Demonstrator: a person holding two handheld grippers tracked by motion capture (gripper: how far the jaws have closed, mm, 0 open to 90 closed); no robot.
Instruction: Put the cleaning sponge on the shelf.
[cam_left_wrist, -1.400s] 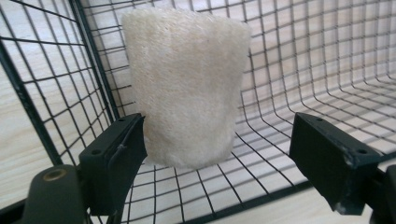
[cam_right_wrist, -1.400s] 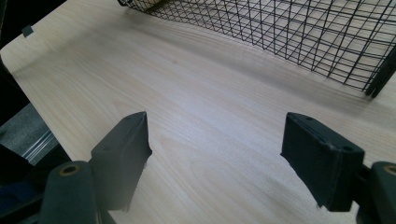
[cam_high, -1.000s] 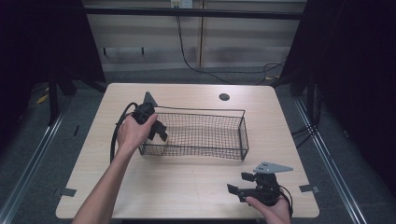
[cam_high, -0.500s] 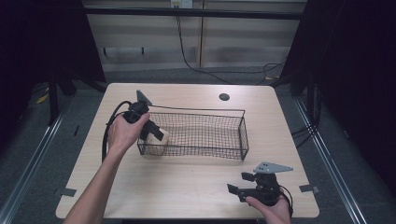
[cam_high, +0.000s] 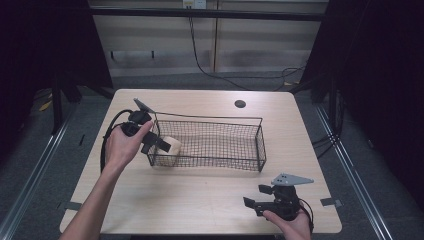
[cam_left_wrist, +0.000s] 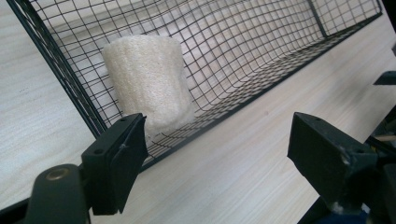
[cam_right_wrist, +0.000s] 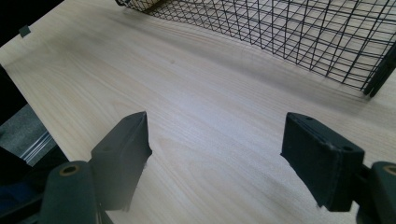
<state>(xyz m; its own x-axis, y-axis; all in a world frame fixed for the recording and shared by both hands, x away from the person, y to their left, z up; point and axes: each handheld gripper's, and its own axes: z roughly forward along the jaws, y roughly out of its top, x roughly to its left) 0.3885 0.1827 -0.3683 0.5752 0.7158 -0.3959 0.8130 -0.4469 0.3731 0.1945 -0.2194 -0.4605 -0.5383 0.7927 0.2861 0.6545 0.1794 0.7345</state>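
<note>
- Left gripper (cam_high: 159, 143), black, 2-jaw, held in the person's left hand (cam_high: 122, 146), sits at the left end of the black wire-mesh basket (cam_high: 215, 119); in the high view its jaw tips overlap the basket's corner wall, so whether they touch the wire is hard to tell.
- Left gripper view: left gripper (cam_left_wrist: 233, 154) jaws spread wide, released, nothing between them.
- White foam-like cylinder roll (cam_left_wrist: 149, 88) stands upright inside the basket (cam_left_wrist: 261, 51), in its left end corner, behind the mesh wall; its base is partly hidden by the near jaw.
- High view: the roll (cam_high: 171, 146) shows as a pale blob through the mesh, partly covered by the gripper; shape hard to make out there.
- Right gripper (cam_high: 252, 202), black with a grey 3-cornered plate, held in the right hand (cam_high: 290, 225) at the near right edge of the light wooden table (cam_high: 200, 200), well apart from the basket; the hand is cut off by the bottom edge.
- Right gripper view: right gripper (cam_right_wrist: 215, 140) jaws wide apart, empty, over bare table (cam_right_wrist: 187, 93); the basket (cam_right_wrist: 303, 32) is cut off at the top.
- Versus 0.5 s ago: the left hand and gripper have shifted slightly back from the basket's left end; the roll now shows in the corner, where the hand covered it before.
- Right gripper and basket unchanged in position.
</note>
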